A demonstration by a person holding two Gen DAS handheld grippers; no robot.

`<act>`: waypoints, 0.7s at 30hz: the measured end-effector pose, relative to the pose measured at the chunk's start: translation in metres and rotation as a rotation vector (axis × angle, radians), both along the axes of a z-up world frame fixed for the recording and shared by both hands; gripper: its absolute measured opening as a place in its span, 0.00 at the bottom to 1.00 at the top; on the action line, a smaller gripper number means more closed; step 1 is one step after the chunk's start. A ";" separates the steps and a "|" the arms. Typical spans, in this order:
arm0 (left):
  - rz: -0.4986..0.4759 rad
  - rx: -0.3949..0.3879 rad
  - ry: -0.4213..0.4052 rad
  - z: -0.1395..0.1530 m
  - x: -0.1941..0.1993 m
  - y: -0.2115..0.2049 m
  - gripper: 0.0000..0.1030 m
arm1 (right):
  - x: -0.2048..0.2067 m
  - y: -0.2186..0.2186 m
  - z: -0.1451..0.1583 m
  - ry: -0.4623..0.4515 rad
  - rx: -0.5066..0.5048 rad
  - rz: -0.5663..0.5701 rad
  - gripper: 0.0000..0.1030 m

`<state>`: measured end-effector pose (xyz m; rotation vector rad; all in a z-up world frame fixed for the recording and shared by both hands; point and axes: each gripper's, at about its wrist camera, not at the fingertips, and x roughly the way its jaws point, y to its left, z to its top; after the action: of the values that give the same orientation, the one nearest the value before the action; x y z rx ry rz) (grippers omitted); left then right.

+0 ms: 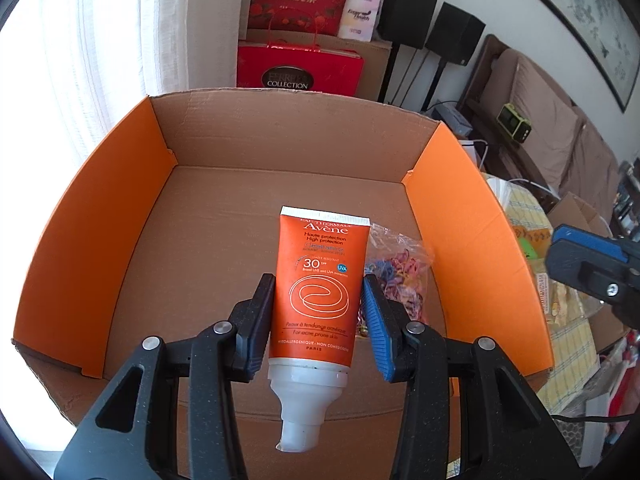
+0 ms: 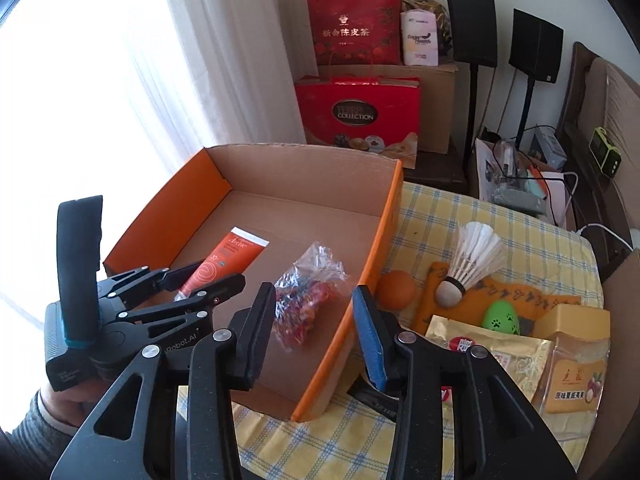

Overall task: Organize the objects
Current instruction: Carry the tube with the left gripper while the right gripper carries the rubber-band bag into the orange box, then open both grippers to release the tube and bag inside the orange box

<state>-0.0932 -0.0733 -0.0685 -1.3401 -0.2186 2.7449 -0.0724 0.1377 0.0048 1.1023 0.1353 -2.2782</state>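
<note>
An orange sunscreen tube (image 1: 316, 280) with a white cap is clamped between the pads of my left gripper (image 1: 318, 280), cap end toward the camera, over the floor of a cardboard box (image 1: 80, 220) with orange side walls. A clear bag of coloured hair bands (image 1: 396, 268) lies on the box floor just right of the tube. In the right wrist view my right gripper (image 2: 314, 292) stands open over the box's near right corner with nothing between its fingers; the bag (image 2: 316, 264) lies below and beyond them. My left gripper (image 2: 204, 280) holds the tube (image 2: 228, 256) at the left.
Right of the box (image 2: 384, 232), on a yellow checked cloth (image 2: 424, 216), lie a shuttlecock (image 2: 472, 260), an orange ball (image 2: 396, 290), a green egg (image 2: 500, 316) and snack packets (image 2: 492, 356). Red gift bags (image 2: 360, 116) stand behind. A grey-sleeved hand (image 2: 60, 400) holds the left gripper.
</note>
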 end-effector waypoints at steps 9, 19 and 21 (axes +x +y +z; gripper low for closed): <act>0.033 -0.060 0.024 0.009 0.002 0.007 0.45 | 0.016 0.025 0.011 0.030 -0.011 -0.029 0.48; 0.035 0.045 0.093 0.034 0.019 -0.003 0.81 | 0.019 0.056 0.009 0.035 -0.010 -0.103 0.61; 0.034 0.033 0.111 0.040 0.022 0.000 0.88 | 0.017 0.064 0.009 0.041 -0.010 -0.127 0.68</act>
<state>-0.0716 -0.0736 -0.0289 -1.1829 -0.2810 2.8199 -0.0550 0.2016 0.0137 1.0866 0.0721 -2.4120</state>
